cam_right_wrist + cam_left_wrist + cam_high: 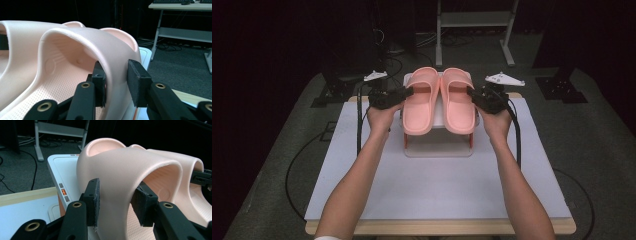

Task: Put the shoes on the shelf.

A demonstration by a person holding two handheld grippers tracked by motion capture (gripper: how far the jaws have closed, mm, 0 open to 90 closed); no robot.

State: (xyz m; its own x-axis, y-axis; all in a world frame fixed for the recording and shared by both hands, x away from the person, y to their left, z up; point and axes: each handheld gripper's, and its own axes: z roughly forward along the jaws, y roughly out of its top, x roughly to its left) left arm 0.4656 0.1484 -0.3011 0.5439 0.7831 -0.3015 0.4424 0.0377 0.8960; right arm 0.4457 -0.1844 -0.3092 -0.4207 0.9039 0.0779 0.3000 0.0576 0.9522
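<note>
Plainly, the left tool point(115, 202) straddles the outer wall of the strap of the left salmon-pink moulded foam slide sandal point(419, 102), its pads set on either side of it; the near pad seems to touch, while the far one sits close inside the arch, so this grip looks light. The right tool point(115, 86) does the same on the right salmon-pink foam slide sandal point(458, 100), its jaws narrow about the strap wall.

Both sandals lie side by side, upper centre of the high view, resting on a white box-like stand with orange sides point(438, 145) that sits on the pale grey mat of the worktop point(432, 185).

My worry is slippage: the strap is smooth, curved and soft, so a loose pinch could let a sandal slide off the stand or tilt against its neighbour.

Each sandal has a broad arched strap, a dimpled footbed and a raised rim.
</note>
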